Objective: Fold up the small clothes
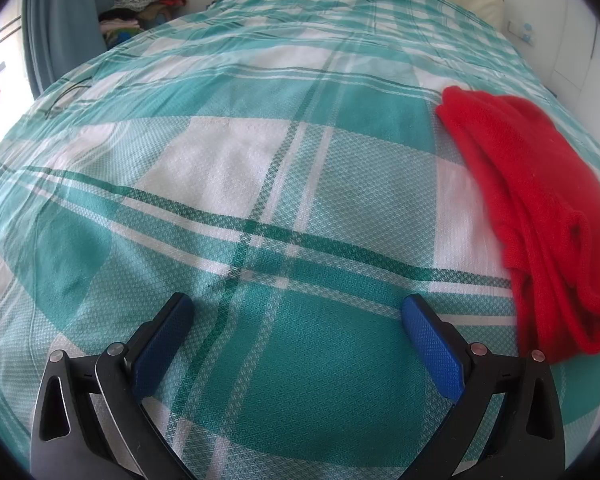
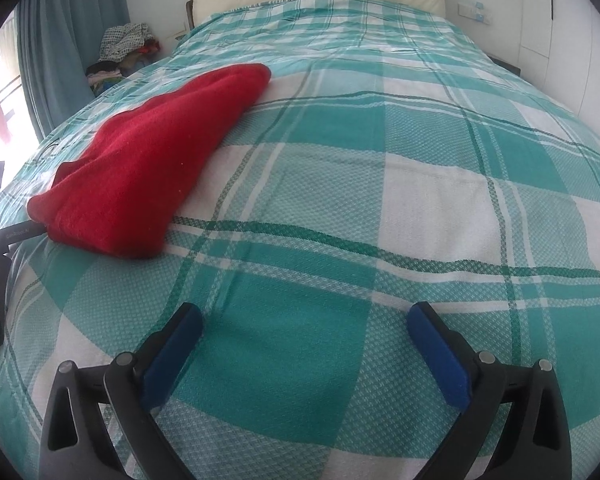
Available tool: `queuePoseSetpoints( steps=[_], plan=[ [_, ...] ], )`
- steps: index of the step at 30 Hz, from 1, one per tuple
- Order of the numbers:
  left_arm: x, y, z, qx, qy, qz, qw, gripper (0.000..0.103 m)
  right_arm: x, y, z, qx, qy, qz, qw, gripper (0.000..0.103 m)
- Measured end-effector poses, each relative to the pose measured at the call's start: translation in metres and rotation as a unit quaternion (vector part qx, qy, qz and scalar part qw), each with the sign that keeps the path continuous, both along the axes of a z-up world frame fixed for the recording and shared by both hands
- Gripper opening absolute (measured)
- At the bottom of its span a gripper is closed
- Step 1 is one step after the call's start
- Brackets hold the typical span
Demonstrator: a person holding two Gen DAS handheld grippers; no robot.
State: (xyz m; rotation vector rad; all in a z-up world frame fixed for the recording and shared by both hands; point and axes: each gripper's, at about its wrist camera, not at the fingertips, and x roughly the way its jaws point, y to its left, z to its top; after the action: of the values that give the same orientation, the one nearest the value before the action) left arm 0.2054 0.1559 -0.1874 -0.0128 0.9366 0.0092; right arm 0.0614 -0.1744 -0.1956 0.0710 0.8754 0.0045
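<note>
Both grippers' jaws gape empty, the folded red garment [image 1: 540, 216] lying between the two grippers.

The left gripper [image 1: 298, 304] has two black plastic arms with triangular cut-outs near their bases, round silver pivot pins on the joints, and a blue pad with a fine diamond texture lining the inner face of each finger. The right gripper [image 2: 304, 314] is built the same way: black arms with cut-outs, silver pins, and darker-looking blue textured pads [image 2: 440, 354]. Beside its left finger, each gripper shows a pale grey metal strip.
</note>
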Motion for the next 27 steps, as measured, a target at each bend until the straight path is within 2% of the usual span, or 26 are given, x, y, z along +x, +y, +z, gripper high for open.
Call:
queuePoseSetpoints(
  steps=[27],
  plan=[
    [-0.0002, -0.0004, -0.0002, 0.000, 0.000, 0.000, 1.0000, 0.103, 0.0023, 0.0020, -0.0018, -0.013, -0.001, -0.002, 1.000, 0.102]
  ],
)
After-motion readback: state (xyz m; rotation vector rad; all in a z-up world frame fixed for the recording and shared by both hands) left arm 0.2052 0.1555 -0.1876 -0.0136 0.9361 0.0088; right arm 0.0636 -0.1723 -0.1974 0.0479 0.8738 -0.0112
